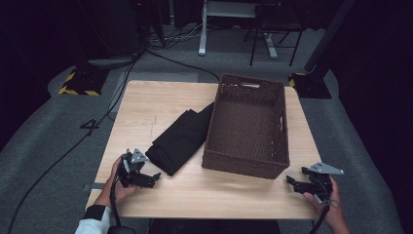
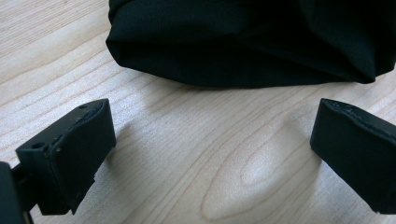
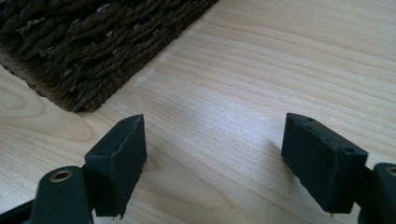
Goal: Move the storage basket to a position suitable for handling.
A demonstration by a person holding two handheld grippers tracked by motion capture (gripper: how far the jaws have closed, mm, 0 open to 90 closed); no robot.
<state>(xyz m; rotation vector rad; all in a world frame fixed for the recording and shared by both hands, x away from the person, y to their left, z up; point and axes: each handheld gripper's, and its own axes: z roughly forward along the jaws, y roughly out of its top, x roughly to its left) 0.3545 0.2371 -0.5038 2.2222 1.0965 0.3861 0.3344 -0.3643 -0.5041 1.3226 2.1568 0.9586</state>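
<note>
Altogether, one folded black cloth (image 1: 181,139) and one brown wicker basket (image 1: 247,124) lie on the table (image 1: 146,105), cloth touching the basket's nine-o'clock side. The left gripper (image 1: 152,178), low at seven o'clock, points at the cloth's near end, fingers (image 2: 70,154) wide apart, empty. The right gripper (image 1: 291,181), at five o'clock, aims toward the basket corner, fingers (image 3: 116,158) apart, empty.
</note>
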